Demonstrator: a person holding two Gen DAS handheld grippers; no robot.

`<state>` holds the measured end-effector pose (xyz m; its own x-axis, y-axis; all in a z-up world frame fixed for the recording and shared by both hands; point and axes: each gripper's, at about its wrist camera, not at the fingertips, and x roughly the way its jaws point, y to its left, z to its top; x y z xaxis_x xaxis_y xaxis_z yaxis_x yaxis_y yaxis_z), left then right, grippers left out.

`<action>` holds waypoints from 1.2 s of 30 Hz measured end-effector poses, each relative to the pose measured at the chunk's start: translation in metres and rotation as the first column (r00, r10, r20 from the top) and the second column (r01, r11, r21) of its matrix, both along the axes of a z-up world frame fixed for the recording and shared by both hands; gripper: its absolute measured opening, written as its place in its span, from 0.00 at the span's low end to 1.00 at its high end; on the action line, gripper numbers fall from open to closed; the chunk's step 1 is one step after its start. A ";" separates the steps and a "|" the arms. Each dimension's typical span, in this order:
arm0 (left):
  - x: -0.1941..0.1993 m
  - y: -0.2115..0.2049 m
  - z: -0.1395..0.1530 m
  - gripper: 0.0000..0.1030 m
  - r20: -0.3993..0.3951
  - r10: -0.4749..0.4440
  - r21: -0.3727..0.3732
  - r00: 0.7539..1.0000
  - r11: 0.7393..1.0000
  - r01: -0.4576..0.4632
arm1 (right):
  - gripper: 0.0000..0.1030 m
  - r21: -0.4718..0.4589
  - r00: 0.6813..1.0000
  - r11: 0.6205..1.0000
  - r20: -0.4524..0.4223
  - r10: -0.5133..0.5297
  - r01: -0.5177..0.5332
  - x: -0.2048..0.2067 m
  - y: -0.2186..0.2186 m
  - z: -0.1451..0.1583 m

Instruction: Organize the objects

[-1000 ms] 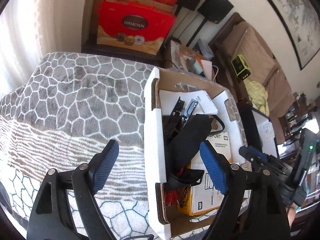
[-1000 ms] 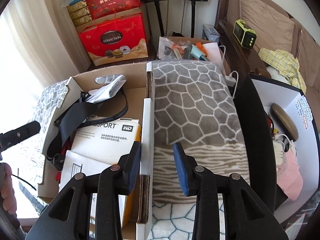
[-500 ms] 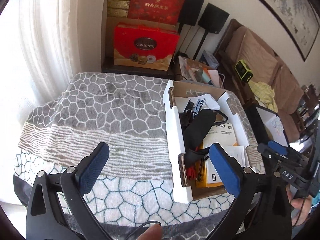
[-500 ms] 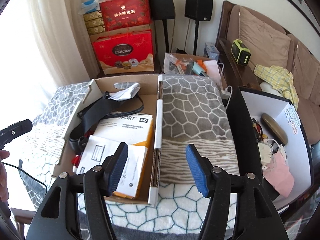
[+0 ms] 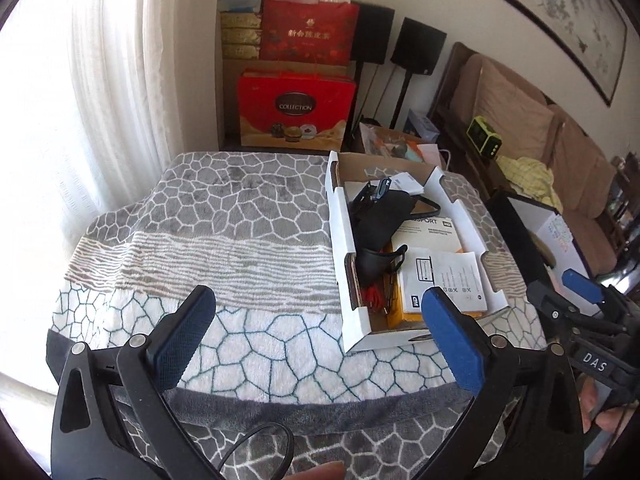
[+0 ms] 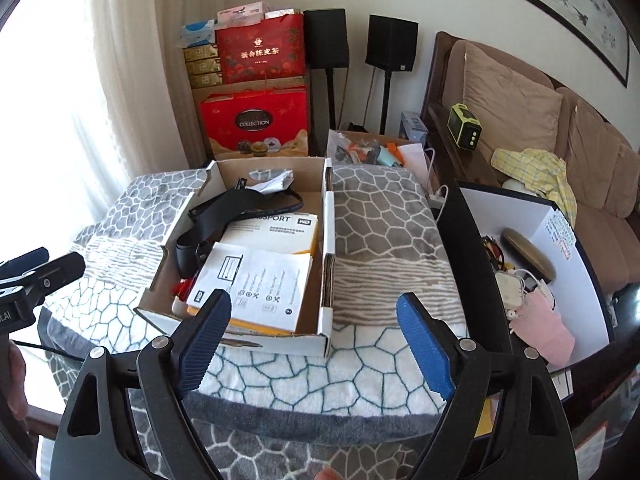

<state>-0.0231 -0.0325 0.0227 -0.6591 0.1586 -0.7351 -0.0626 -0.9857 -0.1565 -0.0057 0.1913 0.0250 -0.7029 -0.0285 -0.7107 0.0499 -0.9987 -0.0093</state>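
Beside cardboard box, white bin

Daylight is pouring thru the white curtain, blowing out the view left of the blanket-covered table. Behind the table, red gift boxes are sitting stacked w/ two black speakers beside them. Right of the table, a brown sofa is carrying what is prob. a yellow cloth; a framed painting is hanging above.
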 end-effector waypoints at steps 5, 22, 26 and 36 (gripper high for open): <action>0.017 0.001 0.000 1.00 -0.042 0.038 -0.069 0.998 0.997 -0.041 | 0.96 -0.006 1.000 1.000 -0.012 -0.018 0.018 0.015 0.002 -0.004; 0.044 0.008 -0.020 1.00 0.003 0.038 -0.037 0.999 0.999 -0.038 | 0.99 -0.031 0.998 0.998 -0.035 -0.049 0.047 0.048 0.004 -0.011; 0.046 0.014 -0.020 1.00 -0.003 0.026 -0.066 1.000 0.997 -0.026 | 0.99 -0.036 0.998 0.998 -0.034 -0.053 0.052 0.049 0.005 -0.012; 0.049 0.019 -0.017 1.00 -0.022 0.027 -0.086 0.999 0.996 -0.029 | 0.99 -0.026 0.997 0.998 -0.041 -0.062 0.061 0.052 0.006 -0.013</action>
